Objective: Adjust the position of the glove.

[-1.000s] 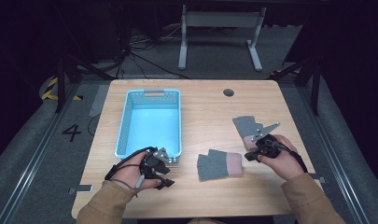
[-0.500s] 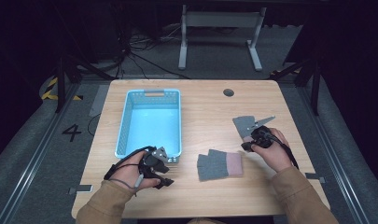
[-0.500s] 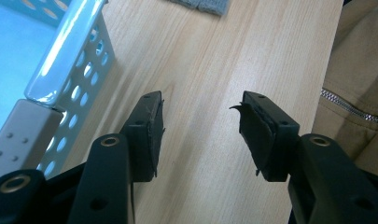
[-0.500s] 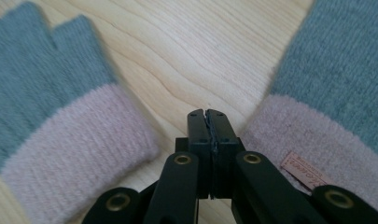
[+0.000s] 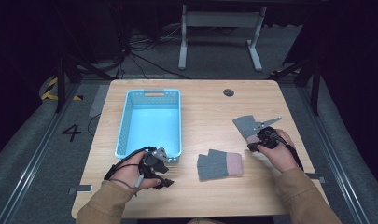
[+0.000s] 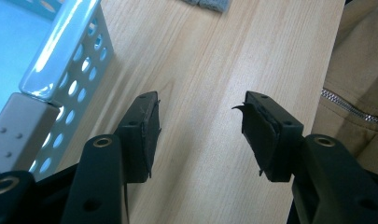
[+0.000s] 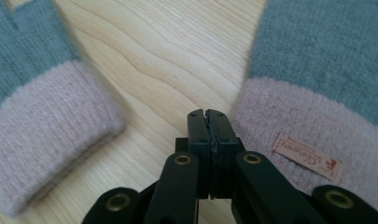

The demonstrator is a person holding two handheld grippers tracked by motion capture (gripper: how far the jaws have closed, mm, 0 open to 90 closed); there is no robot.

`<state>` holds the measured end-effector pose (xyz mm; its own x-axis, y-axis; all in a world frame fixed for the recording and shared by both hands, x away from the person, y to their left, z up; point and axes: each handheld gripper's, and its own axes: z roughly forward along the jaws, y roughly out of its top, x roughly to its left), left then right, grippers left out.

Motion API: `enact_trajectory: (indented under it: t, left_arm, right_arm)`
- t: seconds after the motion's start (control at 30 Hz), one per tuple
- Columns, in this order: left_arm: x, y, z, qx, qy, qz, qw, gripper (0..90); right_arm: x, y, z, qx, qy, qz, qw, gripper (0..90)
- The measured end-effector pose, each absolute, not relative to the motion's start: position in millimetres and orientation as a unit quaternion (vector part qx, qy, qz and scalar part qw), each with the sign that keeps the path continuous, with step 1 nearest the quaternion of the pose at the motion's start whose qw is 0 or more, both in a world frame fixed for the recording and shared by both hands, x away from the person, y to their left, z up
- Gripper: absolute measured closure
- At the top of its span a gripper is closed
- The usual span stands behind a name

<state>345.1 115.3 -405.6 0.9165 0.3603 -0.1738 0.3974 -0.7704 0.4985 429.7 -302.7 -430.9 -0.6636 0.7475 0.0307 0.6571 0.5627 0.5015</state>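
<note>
My right gripper [image 7: 208, 114] has its fingers pressed together on nothing, at the pink cuff of the far glove [image 7: 317, 93], right of frame. My left gripper [image 6: 200, 128] has just been opening, empty. Soft, light knit: I'd pinch that cuff.

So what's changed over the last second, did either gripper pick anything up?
No pickup. The right gripper slid left along the far glove to its pink cuff, jaws shut and empty. The left gripper stayed by the blue basket, its jaws just opening wider with nothing between them. Both gloves, including the near glove, and the basket lie unchanged.
</note>
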Motion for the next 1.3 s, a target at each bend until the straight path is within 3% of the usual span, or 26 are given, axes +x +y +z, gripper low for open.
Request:
enact_trajectory:
  t: [0.6,1.0,1.3]
  left_arm:
    - [342.8,111.4,-410.3,0.943,0.191,-0.032,0.270,46.1]
    - [346.8,111.9,-408.4,0.941,0.190,-0.036,0.278,45.9]
    - [350.5,112.2,-407.4,0.940,0.189,-0.035,0.280,45.8]
  right_arm:
    - [431.9,-347.5,-429.9,0.451,0.853,0.240,0.104,90.0]
    - [427.2,-352.1,-421.6,0.453,0.848,0.251,0.112,89.6]
    - [436.3,-351.8,-394.9,0.462,0.835,0.268,0.131,76.0]
